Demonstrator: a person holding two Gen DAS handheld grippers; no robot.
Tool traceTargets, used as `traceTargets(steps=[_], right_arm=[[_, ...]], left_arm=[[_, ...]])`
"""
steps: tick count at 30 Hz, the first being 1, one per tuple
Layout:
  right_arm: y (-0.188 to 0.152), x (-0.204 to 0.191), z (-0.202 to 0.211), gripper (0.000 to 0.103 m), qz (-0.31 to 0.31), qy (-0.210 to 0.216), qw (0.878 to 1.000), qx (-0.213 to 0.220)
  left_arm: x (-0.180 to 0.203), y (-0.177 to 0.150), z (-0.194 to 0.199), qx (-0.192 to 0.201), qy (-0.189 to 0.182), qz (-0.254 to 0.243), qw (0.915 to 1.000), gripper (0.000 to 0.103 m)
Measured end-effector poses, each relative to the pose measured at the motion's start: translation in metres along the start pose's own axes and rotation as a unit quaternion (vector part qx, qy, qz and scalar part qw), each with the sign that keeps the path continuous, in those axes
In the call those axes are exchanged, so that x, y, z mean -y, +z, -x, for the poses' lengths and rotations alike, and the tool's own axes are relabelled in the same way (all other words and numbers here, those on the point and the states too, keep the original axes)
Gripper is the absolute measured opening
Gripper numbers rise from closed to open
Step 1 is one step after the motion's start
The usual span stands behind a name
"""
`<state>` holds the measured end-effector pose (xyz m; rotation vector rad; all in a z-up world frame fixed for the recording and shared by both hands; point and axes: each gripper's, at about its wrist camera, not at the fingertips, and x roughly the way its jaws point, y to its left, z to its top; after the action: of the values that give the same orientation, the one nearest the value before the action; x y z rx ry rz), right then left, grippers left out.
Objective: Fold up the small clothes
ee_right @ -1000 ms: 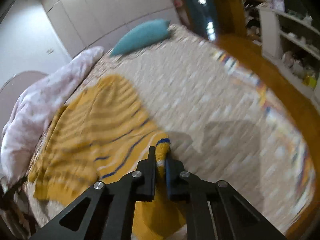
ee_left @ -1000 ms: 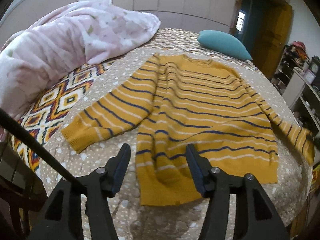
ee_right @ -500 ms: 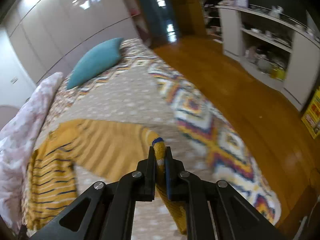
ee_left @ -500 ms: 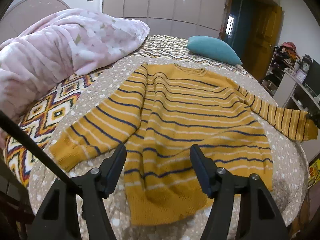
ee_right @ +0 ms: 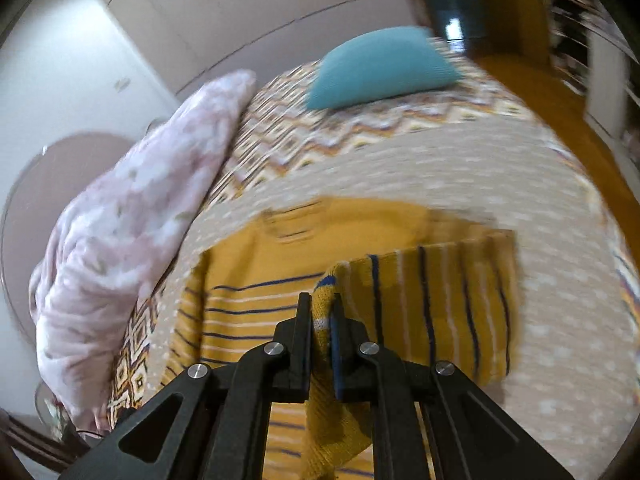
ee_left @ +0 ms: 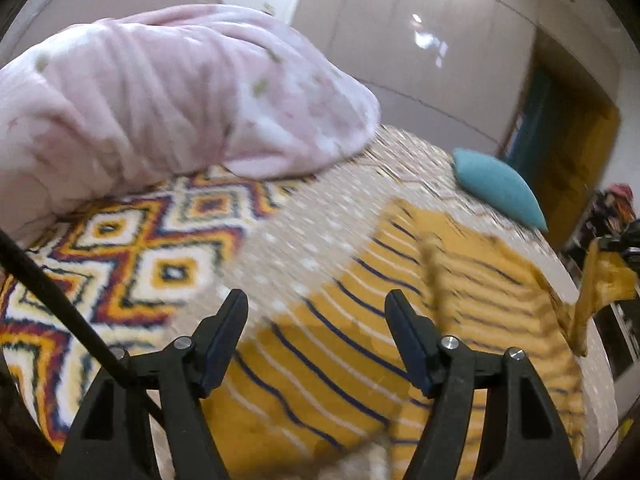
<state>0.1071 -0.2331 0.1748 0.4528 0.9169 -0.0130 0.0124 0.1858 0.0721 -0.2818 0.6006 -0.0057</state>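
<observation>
- Glossy wardrobe doors point(ee_left: 420, 52) close off the far side of the room in the left wrist view, and a bed point(ee_left: 280, 240) under a dotted beige cover fills the middle.
- On it a pink quilt point(ee_left: 160, 100) is heaped at the left and a teal pillow point(ee_left: 500, 192) lies at the far right.
- My left hand-held gripper point(ee_left: 316, 320) hangs released above the near sleeve of the mustard striped sweater point(ee_left: 340, 340); its jaws have just been widening and nothing sits between them.
- At the right edge my right hand-held gripper point(ee_left: 624, 244) lifts the other sleeve off the bed.
- Seen from the right wrist, the sweater point(ee_right: 280, 264) lies flat on the bed cover, collar toward the pillow point(ee_right: 380, 68).
- My right hand-held gripper point(ee_right: 320, 312) is clenched on the sleeve cuff point(ee_right: 326, 300), and the raised sleeve is drawn across the sweater's body.
</observation>
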Motion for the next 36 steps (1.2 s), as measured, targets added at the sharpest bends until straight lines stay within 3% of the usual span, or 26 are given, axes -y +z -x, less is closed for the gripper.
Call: traceTargets(steps=[4, 7, 13, 16, 19, 21, 24, 25, 28, 29, 31, 32, 36], right_arm=[[0.006, -0.078, -0.095, 0.009, 0.038, 0.005, 0.998, -0.048], [0.001, -0.114, -0.158, 0.009, 0.055, -0.004, 0.995, -0.078], [-0.010, -0.141, -0.229, 0.012, 0.047, -0.002, 0.993, -0.111], [-0.008, -0.151, -0.236, 0.022, 0.050, 0.012, 0.992, -0.114], [-0.005, -0.167, -0.213, 0.031, 0.075, 0.045, 0.991, -0.097], [-0.009, -0.180, -0.194, 0.043, 0.102, 0.042, 0.991, -0.081], [-0.036, -0.199, -0.164, 0.045, 0.153, 0.043, 0.983, -0.088], [-0.046, -0.203, -0.158, 0.045, 0.166, 0.052, 0.980, -0.096], [-0.107, -0.228, -0.132, 0.050, 0.247, 0.099, 0.953, -0.145], [-0.132, -0.237, -0.124, 0.056, 0.278, 0.112, 0.940, -0.161], [-0.183, -0.254, -0.110, 0.062, 0.345, 0.135, 0.910, -0.186], [-0.214, -0.264, -0.103, 0.065, 0.388, 0.144, 0.889, -0.196], [-0.285, -0.285, -0.098, 0.071, 0.485, 0.138, 0.842, -0.191]], left_arm=[[-0.040, -0.001, -0.006, 0.005, -0.009, 0.040, 0.9991, 0.070], [-0.061, 0.001, -0.011, -0.004, -0.019, 0.059, 0.9981, 0.070], [-0.085, 0.004, -0.008, -0.002, -0.048, 0.094, 0.9945, 0.070], [-0.096, 0.006, -0.007, -0.007, -0.084, 0.130, 0.9879, 0.070], [-0.105, 0.009, -0.003, -0.001, -0.094, 0.156, 0.9833, 0.071], [-0.109, 0.009, 0.000, 0.003, -0.085, 0.161, 0.9832, 0.071], [-0.122, 0.012, 0.012, 0.020, -0.043, 0.163, 0.9855, 0.071], [-0.129, 0.014, 0.019, 0.033, -0.012, 0.165, 0.9857, 0.071], [-0.154, 0.016, 0.036, 0.060, 0.054, 0.186, 0.9791, 0.073], [-0.165, 0.015, 0.042, 0.067, 0.074, 0.201, 0.9746, 0.074], [-0.188, 0.013, 0.050, 0.071, 0.104, 0.235, 0.9638, 0.074], [-0.201, 0.010, 0.052, 0.072, 0.114, 0.255, 0.9575, 0.074], [-0.237, 0.001, 0.058, 0.075, 0.143, 0.304, 0.9389, 0.074]])
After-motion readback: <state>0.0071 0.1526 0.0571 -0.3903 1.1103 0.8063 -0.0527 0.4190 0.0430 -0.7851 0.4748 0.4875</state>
